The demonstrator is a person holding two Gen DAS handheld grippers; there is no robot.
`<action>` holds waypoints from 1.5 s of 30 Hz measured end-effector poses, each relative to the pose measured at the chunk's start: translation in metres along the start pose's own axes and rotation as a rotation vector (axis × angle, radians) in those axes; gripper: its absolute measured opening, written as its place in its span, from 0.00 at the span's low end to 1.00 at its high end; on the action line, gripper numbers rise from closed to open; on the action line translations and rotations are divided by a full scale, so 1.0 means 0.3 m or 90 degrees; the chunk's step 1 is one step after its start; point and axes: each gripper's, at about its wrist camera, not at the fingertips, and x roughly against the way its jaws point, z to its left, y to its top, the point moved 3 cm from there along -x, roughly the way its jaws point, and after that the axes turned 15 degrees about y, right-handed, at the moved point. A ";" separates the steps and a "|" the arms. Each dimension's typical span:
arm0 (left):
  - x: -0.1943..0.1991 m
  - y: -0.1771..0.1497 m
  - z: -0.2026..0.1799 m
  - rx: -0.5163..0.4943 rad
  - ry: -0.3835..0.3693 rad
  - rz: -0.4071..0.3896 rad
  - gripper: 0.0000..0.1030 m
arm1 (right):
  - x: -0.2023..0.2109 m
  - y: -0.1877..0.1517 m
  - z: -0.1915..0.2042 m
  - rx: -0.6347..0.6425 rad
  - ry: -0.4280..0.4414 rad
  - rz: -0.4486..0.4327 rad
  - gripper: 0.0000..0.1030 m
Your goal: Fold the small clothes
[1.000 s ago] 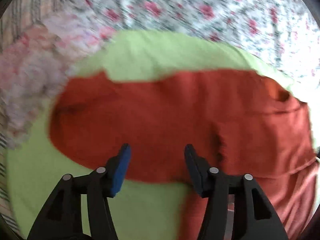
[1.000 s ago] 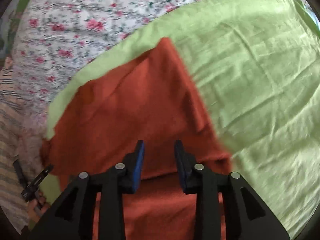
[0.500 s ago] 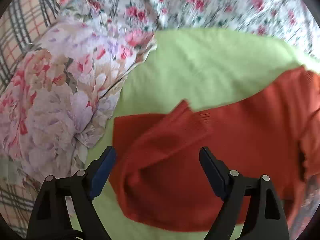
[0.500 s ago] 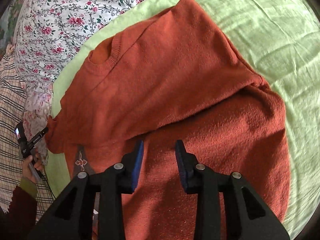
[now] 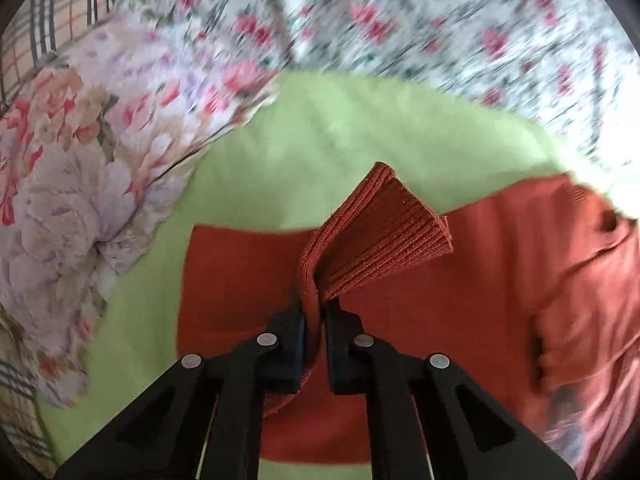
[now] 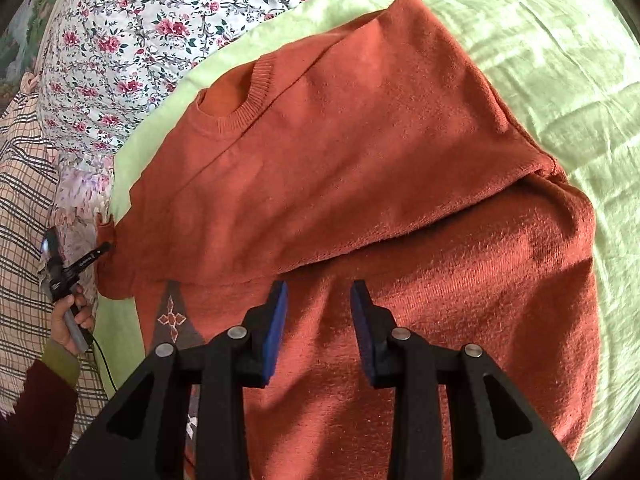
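**Two grippers over a rust-orange sweater, one sleeve cuff pinched for folding**

Two hand-held black grippers work above a small rust-orange knitted sweater (image 6: 384,184) that lies spread on a pale green sheet (image 6: 560,60) covering a bed. White bedding printed with small red flowers (image 6: 132,28) lies beyond the sheet, and a cushion with large pale pink and lilac blooms (image 5: 80,184) sits at its left edge.

The left gripper (image 5: 316,320) has its jaws pressed together on the ribbed cuff of the sweater's sleeve (image 5: 380,232). The cuff stands up out of the jaws and fans open above them, lifted off the rest of the garment. Holding it by the firm ribbing likely gives a secure grip for carrying the sleeve across the body. The background of this view is smeared by motion.

The right gripper (image 6: 318,324) hovers over the sweater's lower body, its blue-padded jaws partly spread with nothing between them. It seems placed to steady the fabric or take the hem next. From this view, one side of the sweater already lies folded over the front, beside the round ribbed neckline (image 6: 236,96), and a dark patterned patch (image 6: 172,316) shows near the left edge.

At far left, a person's hand (image 6: 72,320) grips the left tool's handle.
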 end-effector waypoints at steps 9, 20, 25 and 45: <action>0.299 -0.038 -0.424 0.061 -0.168 -0.042 0.06 | 0.024 -0.006 -0.027 -0.016 0.022 -0.017 0.33; 0.416 -0.097 -1.093 -0.040 -0.281 -0.028 0.06 | 0.161 -0.014 -0.172 -0.052 0.011 -0.062 0.33; 0.376 -0.130 -1.279 -0.086 -0.286 -0.011 0.06 | 0.215 -0.005 -0.243 -0.070 0.000 -0.079 0.33; 0.381 -0.313 -0.982 -0.148 -0.218 0.005 0.51 | 0.159 0.112 -0.174 -0.073 0.036 -0.091 0.44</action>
